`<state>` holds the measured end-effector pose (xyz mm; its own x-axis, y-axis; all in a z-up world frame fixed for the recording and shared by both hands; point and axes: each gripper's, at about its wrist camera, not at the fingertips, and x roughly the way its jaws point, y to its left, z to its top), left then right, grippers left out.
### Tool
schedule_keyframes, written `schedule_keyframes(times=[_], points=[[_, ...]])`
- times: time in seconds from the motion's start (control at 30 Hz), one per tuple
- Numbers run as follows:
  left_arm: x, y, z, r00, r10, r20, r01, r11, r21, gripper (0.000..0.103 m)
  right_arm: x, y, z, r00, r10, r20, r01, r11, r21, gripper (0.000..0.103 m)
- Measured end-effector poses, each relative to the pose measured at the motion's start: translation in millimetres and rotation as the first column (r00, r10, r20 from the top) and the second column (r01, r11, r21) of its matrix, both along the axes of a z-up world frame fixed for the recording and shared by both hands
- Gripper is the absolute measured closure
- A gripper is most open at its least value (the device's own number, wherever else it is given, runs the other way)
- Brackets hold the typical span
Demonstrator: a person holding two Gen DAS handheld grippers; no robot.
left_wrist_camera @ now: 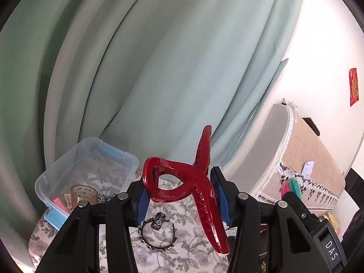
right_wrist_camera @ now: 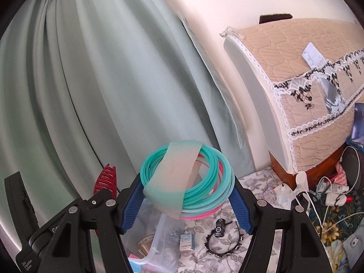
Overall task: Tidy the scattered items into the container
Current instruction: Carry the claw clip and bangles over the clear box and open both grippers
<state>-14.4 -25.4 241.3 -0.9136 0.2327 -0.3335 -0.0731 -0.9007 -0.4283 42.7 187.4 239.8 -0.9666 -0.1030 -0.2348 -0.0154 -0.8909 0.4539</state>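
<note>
Both wrist views sit side by side, raised, facing the green curtain; both show the beaded headband below.

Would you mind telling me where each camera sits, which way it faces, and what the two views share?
Left wrist: on the left gripper, facing along its fingers at the curtain and clear box; its jaws clamp a red hair clip.
Right wrist: on the right gripper, facing curtain and covered cabinet; its jaws hold a bundle of rings.
Shared: black headband, box, floral cloth.
</note>
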Motion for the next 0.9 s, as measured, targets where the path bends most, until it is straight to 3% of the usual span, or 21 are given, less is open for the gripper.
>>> schedule_keyframes(times=[0.17,0.27,0.4,0.53,0.9], points=[[8,-15,6,0.999,0.038,-0.023,-0.038,0.999,0.000,0.051,1,-16,20,0.999,0.024,-0.036,-0.024,1.000,0.007,0.030],[8,-21,-2,0.999,0.045,-0.015,-0.045,0.999,-0.006,0.051,2,-31,15,0.998,0.046,-0.043,-0.044,0.998,0.054,0.030],[1,-30,-21,0.999,0.046,0.025,-0.046,0.999,-0.006,0.051,-8,-48,-5,0.996,0.094,0.005,-0.094,0.993,0.076,0.030],[-15,-45,-47,0.993,0.044,0.107,-0.049,0.998,0.040,0.051,-23,-66,-20,0.990,0.126,0.061,-0.132,0.986,0.101,0.030],[-43,-77,-95,0.976,0.071,0.204,-0.087,0.994,0.071,0.051,-61,-97,-54,0.972,0.156,0.174,-0.182,0.973,0.144,0.030]])
